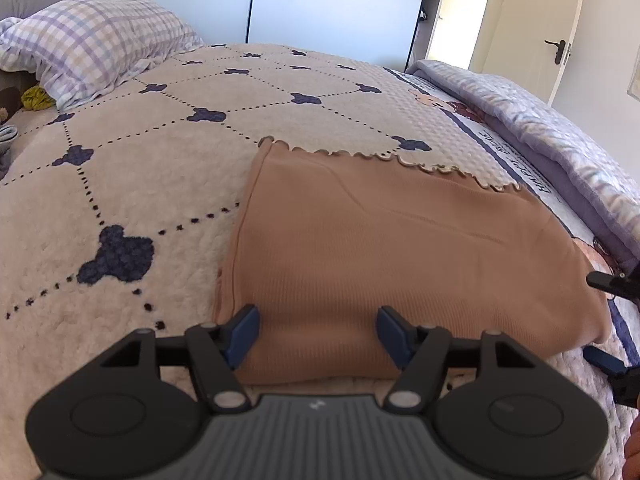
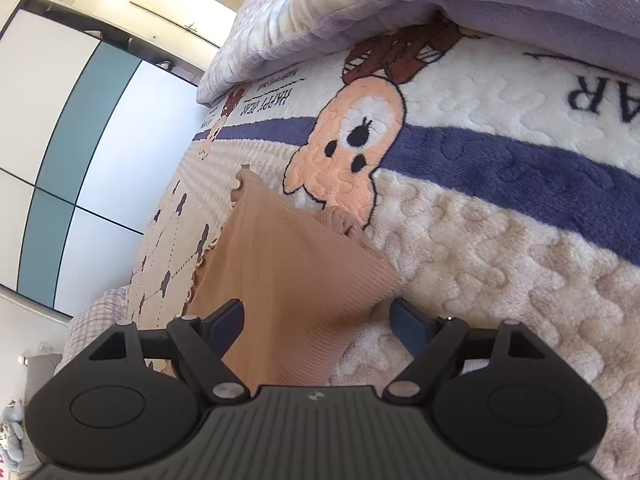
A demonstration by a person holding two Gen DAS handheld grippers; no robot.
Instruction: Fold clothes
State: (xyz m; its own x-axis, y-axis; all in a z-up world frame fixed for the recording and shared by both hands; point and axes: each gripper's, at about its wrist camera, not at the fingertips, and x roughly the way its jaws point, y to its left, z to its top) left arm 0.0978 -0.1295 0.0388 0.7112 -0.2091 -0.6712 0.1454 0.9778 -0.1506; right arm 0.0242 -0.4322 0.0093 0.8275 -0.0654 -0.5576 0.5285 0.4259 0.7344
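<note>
While the tan ribbed garment (image 1: 400, 248) lies folded flat on the cream fleece blanket (image 1: 132, 184), its frilled hem (image 1: 400, 159) points away toward the wardrobe doors (image 1: 276, 4) and its smooth folded edge sits nearest the left gripper (image 1: 318, 332). The long axis seems to run from that near fold up to the hem, though the lens bends things and I cannot be sure. It lies on the side of the bed toward the purple stripe and the rolled lilac quilt (image 1: 540, 120), with the checked pillow (image 1: 92, 40) well off at the far left.

Now the jaws. The left gripper stands well apart, blue pads either side of the near fold, straddling the cloth; the pads do not pinch it. Whether they brush the fabric below, I cannot tell.

Over on the right side, the right gripper (image 2: 320, 320) is wide apart too. A corner of the garment (image 2: 288, 280) runs between its fingers; the left pad (image 2: 226, 320) sits over the cloth, the other over bare blanket (image 2: 500, 280). Nothing is clamped. The bear print (image 2: 348, 148) lies just beyond.
</note>
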